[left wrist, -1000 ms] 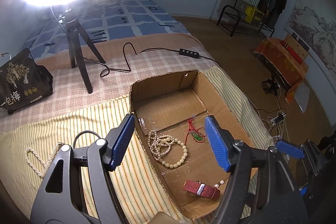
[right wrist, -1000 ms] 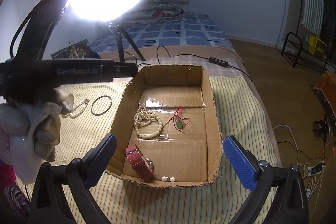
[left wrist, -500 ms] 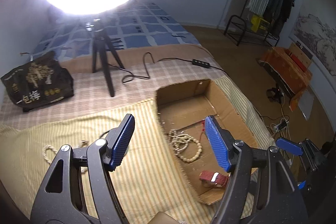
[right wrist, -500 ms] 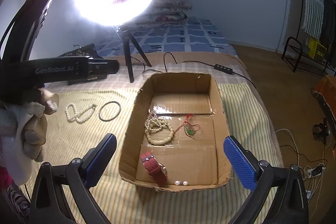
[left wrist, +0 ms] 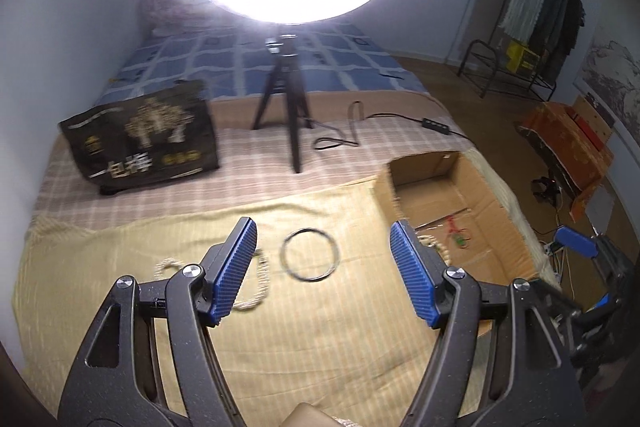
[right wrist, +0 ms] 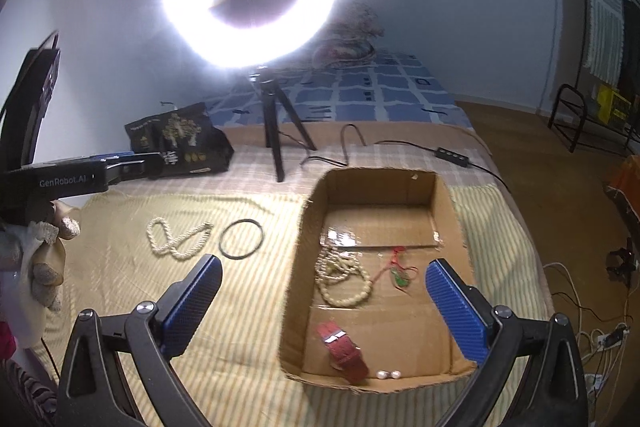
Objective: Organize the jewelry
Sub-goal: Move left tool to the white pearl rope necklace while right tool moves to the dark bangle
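Note:
A black ring bangle (left wrist: 309, 255) and a pearl necklace (left wrist: 256, 281) lie on the striped yellow cloth, left of an open cardboard box (left wrist: 486, 187). My left gripper (left wrist: 324, 269) is open and empty, hovering above the bangle. In the right wrist view the box (right wrist: 448, 199) holds a bead necklace (right wrist: 344, 279), a red-cord green pendant (right wrist: 400, 273), a red watch (right wrist: 344, 349) and two pearl earrings (right wrist: 389, 374). The bangle (right wrist: 241, 244) and pearl necklace (right wrist: 178, 239) show left of it. My right gripper (right wrist: 324, 301) is open and empty over the box's near left edge.
A bright ring light on a black tripod (left wrist: 288, 99) stands behind the cloth, its cable and switch (left wrist: 436, 125) running right. A black printed bag (left wrist: 144, 135) stands at the back left. The bed edge drops to the floor at the right, with cables there.
My left gripper has swung left from over the box to over the bangle and pearl necklace. The right gripper has shifted left a little. Both stayed open.

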A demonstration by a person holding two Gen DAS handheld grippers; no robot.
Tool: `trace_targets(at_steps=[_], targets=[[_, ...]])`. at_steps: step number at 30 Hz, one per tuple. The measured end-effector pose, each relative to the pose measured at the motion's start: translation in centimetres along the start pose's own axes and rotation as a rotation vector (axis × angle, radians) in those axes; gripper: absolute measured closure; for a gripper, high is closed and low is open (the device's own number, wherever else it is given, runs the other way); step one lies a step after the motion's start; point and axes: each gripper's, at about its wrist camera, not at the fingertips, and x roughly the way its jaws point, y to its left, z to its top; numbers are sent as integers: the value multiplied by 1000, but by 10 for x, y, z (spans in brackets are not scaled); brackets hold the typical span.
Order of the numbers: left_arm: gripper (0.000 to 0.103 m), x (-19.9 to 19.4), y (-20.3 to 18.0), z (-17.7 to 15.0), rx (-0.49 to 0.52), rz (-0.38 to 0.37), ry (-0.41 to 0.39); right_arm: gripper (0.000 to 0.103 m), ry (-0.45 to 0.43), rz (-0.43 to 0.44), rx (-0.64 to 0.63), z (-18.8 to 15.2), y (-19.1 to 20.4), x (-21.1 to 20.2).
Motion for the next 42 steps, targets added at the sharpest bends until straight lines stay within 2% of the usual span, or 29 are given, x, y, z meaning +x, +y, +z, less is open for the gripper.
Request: trace_targets(at_steps=[6, 10, 18, 23, 24, 26, 29, 33, 35, 42], targets=[[32, -5, 51, -12, -46, 41, 21, 1, 34, 49, -32, 9, 22, 14], [32, 0, 83, -25, -104, 46, 53, 8, 71, 96, -51, 16, 39, 29], [32, 15, 119, -48, -155, 49, 125, 25, 144, 163, -149, 19, 79, 60], [33, 29, 124, -59, -111, 38, 165, 44, 223, 202, -228, 17, 105, 93], [39, 33, 123, -61, -97, 37, 174, 46, 234, 207, -238, 16, 108, 97], [44, 41, 122, -67, -70, 30, 199, 53, 267, 220, -265, 15, 117, 110], [47, 52, 120, -75, -40, 21, 227, 63, 313, 224, -284, 14, 121, 129], [57, 68, 117, -84, 9, 15, 269, 70, 368, 202, -331, 12, 124, 151], [58, 74, 116, -88, 29, 12, 284, 73, 390, 200, -359, 11, 127, 161], [59, 95, 112, -93, 84, 26, 306, 75, 454, 207, -460, 2, 144, 182]])
